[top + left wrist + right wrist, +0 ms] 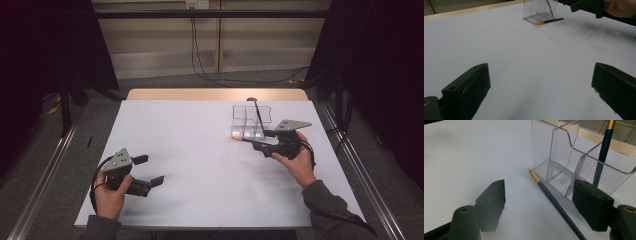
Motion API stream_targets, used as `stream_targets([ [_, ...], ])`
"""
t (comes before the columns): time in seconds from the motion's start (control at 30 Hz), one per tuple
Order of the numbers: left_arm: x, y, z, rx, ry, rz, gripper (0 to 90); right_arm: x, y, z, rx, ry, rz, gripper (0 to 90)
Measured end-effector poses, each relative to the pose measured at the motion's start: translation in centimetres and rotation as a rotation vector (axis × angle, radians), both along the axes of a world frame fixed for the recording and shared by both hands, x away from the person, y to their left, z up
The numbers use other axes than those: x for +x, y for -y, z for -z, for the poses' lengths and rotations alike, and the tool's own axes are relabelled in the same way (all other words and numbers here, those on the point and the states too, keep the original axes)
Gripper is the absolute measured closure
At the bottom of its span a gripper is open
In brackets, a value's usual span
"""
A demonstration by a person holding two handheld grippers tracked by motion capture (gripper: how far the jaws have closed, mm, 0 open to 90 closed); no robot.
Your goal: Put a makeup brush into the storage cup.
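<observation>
Right tongs: my right tongs (pixel 260 140) hang low over the tabletop (pixel 200 165) at its far right, jaws spread apart and gripping nothing.
Pencil on the tabletop: a dark green pencil (pixel 554 200) with a gold end lies flat, running along the near wall of the clear holder (pixel 564 170) and just beside it; in the right gripper view it lies between my two jaws, touched by neither.
Clear holder: a see-through box with compartments, standing upright near the tabletop's far right edge.
Second pencil: another dark pencil (pixel 602 152) stands leaning inside one compartment of the holder.
Left tongs: my left tongs (pixel 150 170) are near the front left of the tabletop, well apart from the holder, jaws wide and gripping nothing.
</observation>
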State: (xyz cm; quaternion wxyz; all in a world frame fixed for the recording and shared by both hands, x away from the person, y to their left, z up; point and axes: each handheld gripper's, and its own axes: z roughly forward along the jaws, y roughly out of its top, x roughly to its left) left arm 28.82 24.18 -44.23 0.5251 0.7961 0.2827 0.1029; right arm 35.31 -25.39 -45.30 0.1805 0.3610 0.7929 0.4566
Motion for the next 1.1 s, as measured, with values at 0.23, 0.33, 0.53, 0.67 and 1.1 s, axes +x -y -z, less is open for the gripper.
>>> stream_targets([
  [0.23,0.0,0.0,0.0,0.006,-0.005,0.001,1.8,0.4,-0.3,0.4,-0.023,-0.011,0.002,32.5],
  [0.33,0.0,0.0,0.0,0.007,-0.003,0.002,1.7,0.6,-0.4,0.6,-0.037,-0.013,-0.010,34.8],
  [0.53,0.1,0.0,0.1,0.012,-0.001,0.008,1.8,1.2,-0.8,0.8,-0.063,-0.023,-0.020,39.0],
  [0.67,0.1,0.0,0.1,0.012,-0.002,0.009,1.7,1.6,-1.1,1.0,-0.078,-0.031,-0.027,40.6],
  [1.1,0.0,-0.2,0.1,0.006,0.000,0.003,1.8,2.8,-1.5,0.8,-0.153,-0.091,-0.036,40.8],
])
